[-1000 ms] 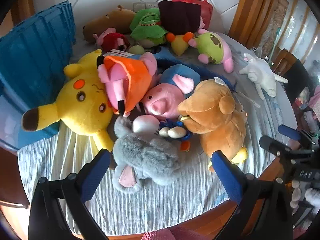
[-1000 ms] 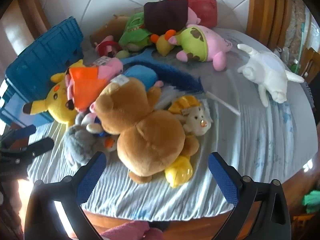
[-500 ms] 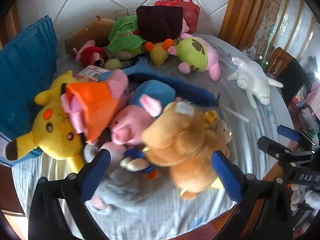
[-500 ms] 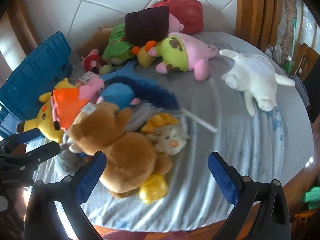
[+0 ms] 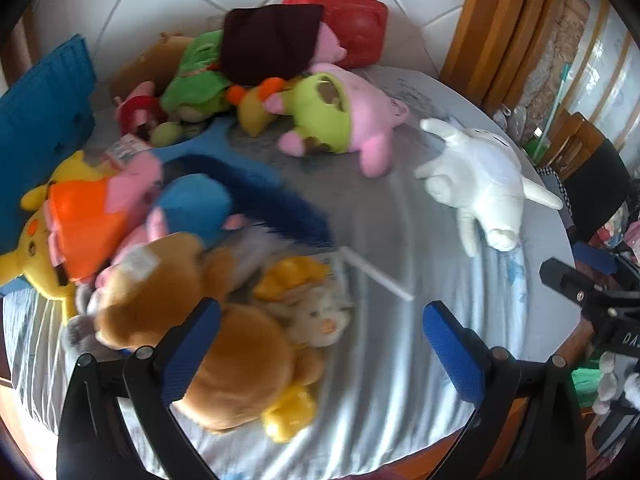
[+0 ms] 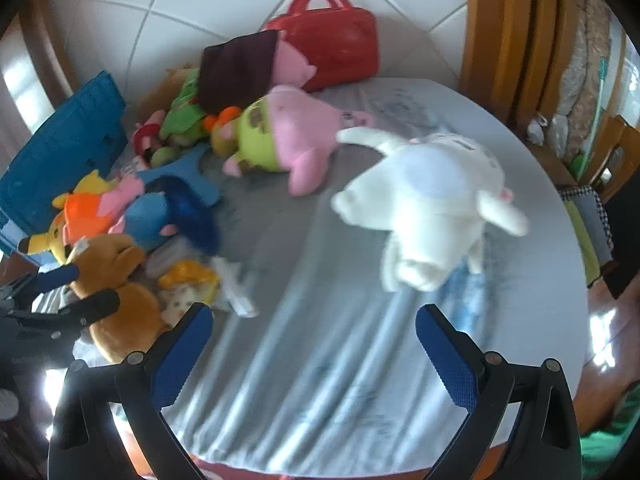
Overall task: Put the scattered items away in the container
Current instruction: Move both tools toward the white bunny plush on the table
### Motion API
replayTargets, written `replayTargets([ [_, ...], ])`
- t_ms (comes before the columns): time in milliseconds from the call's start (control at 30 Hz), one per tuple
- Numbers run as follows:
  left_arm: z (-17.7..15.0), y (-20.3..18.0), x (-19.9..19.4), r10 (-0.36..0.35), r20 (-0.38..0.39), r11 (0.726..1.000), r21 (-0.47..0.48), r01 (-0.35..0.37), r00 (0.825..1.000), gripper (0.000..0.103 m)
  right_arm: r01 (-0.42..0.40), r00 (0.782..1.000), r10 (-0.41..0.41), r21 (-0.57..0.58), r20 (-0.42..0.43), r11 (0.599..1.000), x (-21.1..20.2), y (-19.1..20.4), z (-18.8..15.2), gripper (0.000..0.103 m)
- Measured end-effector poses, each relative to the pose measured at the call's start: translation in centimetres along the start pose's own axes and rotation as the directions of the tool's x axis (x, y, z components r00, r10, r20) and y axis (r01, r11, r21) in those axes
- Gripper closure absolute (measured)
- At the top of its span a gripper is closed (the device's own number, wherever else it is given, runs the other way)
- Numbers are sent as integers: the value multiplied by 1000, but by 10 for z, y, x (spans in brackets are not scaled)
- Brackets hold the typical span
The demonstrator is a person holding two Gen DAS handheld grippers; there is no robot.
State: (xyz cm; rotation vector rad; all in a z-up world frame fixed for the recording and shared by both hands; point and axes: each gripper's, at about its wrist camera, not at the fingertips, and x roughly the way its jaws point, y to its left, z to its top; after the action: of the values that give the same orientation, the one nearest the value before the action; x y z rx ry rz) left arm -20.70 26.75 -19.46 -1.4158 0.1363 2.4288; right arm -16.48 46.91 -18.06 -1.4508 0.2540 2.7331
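- The left tool (image 5: pixel 320 344) is sitting at the bottom of its view with both blue fingers spread wide, pinching nothing; its left finger is overlapping the brown plush (image 5: pixel 208 340) in the lower left of the frame.
- The right tool (image 6: pixel 314 344) is likewise gaping apart and carrying nothing, hovering over bare striped cloth at the bottom of its frame.
- The white plush (image 6: pixel 428 208) is lying by itself right of centre in the right wrist view, well apart from the heap of toys on the left.
- The blue container (image 6: pixel 64 160) is standing at the left edge of both frames, beside the yellow plush (image 5: pixel 36 240), which is resting against it.
- The pink and green plush (image 5: pixel 340 120) is lying in the upper middle, near the red bag (image 5: pixel 348 20) that is sitting against the tiled wall.
- An orange and pink toy (image 5: pixel 84 220) and a blue and pink toy (image 5: pixel 196 204) are piling up between the yellow plush and the brown plush on the round worktop (image 6: pixel 440 420).
- Both views are blurring, so small details in the heap are hard to tell.
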Motion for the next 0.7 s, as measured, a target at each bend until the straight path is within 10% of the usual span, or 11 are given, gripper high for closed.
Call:
replayTargets([
  [700, 69, -139, 105, -58, -47, 997, -45, 56, 997, 0, 32, 999, -33, -24, -38, 999, 46, -134, 61, 0],
])
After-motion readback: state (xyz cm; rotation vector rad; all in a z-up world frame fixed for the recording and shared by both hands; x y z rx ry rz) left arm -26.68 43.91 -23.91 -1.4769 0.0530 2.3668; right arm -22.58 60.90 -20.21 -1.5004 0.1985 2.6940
